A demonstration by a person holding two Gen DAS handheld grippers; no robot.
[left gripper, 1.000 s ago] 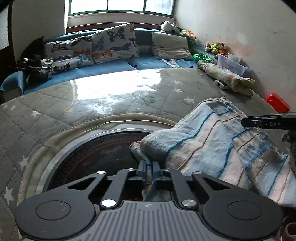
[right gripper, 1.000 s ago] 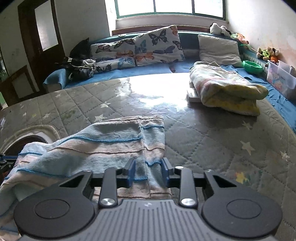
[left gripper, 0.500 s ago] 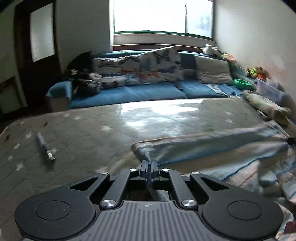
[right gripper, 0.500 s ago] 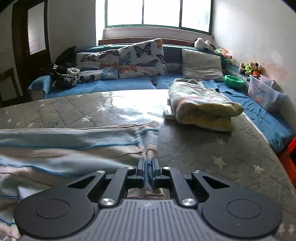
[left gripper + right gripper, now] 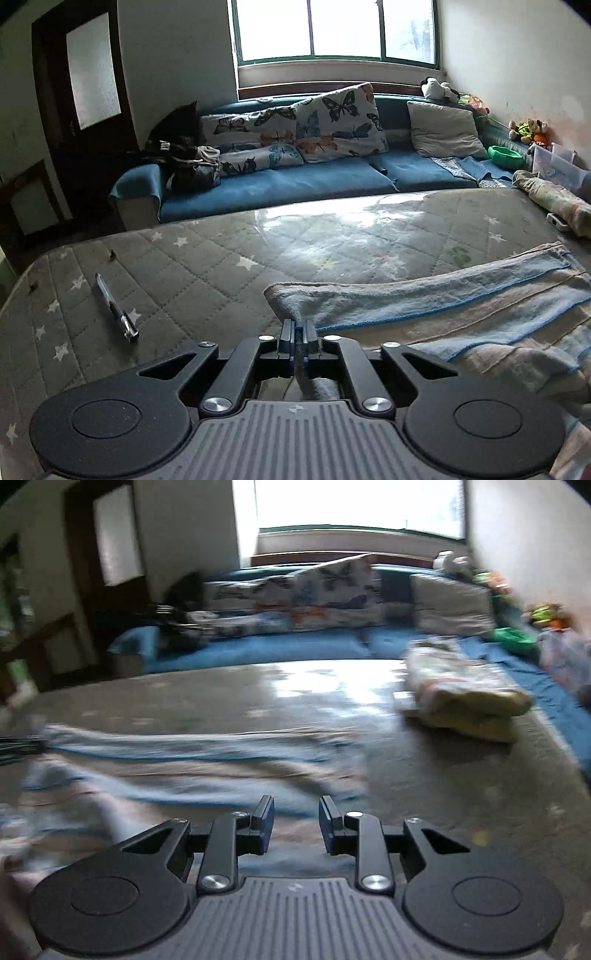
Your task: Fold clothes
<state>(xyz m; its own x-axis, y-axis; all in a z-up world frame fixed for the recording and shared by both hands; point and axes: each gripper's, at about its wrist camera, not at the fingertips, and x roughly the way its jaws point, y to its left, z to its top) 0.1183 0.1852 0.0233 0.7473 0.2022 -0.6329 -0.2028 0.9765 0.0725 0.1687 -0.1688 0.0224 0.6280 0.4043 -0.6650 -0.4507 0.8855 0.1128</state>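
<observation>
Cloth: striped towel (image 5: 461,314), blue and beige bands, spread on the quilted star-print mattress (image 5: 229,266), folded edge facing the sofa.
Handling: soft, limp, light by the look; likely to sag and drag between grips, unlikely to slip off the quilted cover; nothing fragile.
Where to hold: corners or hemmed edge, one per hand, to keep the fold line straight.
Left gripper (image 5: 298,334): fingers together, clamped on the near left corner of the towel.
Right gripper (image 5: 296,821): fingers apart, just opened, nothing pinched; towel (image 5: 177,775) lying under and beyond them.
Hard to read: right view blurred, so far right corner and stripe edges uncertain; cloth beneath both gripper bodies hidden; towel cut off at the right frame edge in the left view.
Nearby: pen (image 5: 116,308) well apart to the left; folded blanket (image 5: 465,698) further back on the right.
</observation>
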